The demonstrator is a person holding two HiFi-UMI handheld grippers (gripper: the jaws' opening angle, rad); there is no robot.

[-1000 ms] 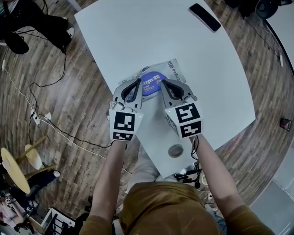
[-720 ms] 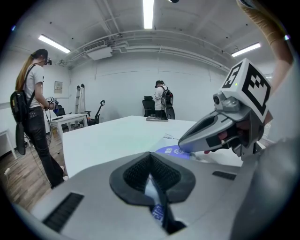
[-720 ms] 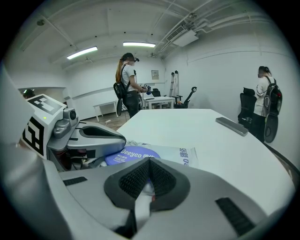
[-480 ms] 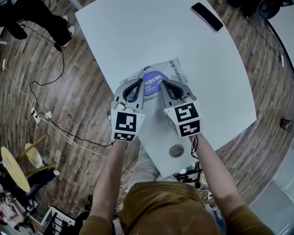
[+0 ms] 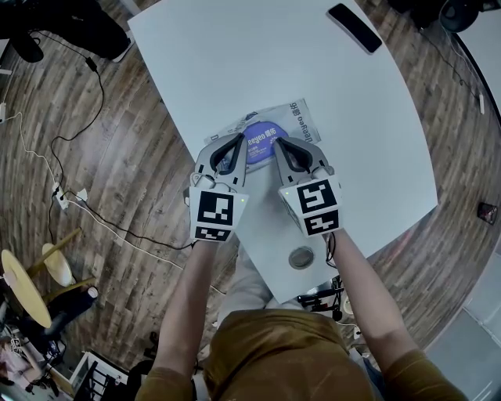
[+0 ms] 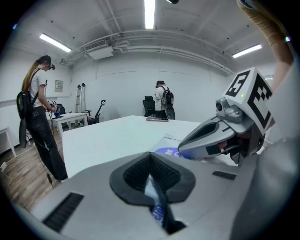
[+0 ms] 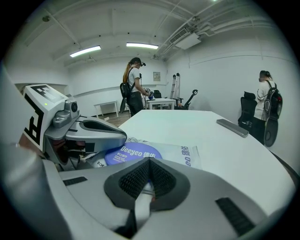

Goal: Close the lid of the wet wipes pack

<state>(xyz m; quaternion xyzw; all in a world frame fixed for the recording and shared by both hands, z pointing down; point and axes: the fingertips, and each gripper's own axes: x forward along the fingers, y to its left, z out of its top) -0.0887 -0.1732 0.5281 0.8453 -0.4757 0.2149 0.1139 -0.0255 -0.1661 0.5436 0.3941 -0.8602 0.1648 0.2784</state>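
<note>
Wet wipes pack (image 5: pixel 298 118) lies mid-frame on the white table (image 5: pixel 235 55). Nearest, left gripper (image 5: pixel 236 142) and right gripper (image 5: pixel 279 143) touch its near edge, fingers closed together, gripping nothing evident. Beyond, the blue lid (image 5: pixel 262 131) looks flat. Uneven pressing could slide the pack, leaving it unsealed.

A white-walled room with a wood floor was shown.
A large white table (image 5: pixel 235 70) was set on dark wood planks (image 5: pixel 149 180); black cables (image 5: pixel 102 98) were trailed over the boards at 9 o'clock, and a round yellow stand (image 5: pixel 22 288) was seen at 8 o'clock. A flat black device (image 5: pixel 354 28) was laid near the table's 1 o'clock edge. Strip lights (image 6: pixel 149 13) were lit above white walls (image 6: pixel 122 89); a smaller white desk (image 6: pixel 70 117) and a black office chair (image 6: pixel 149 104) were placed beyond.
</note>
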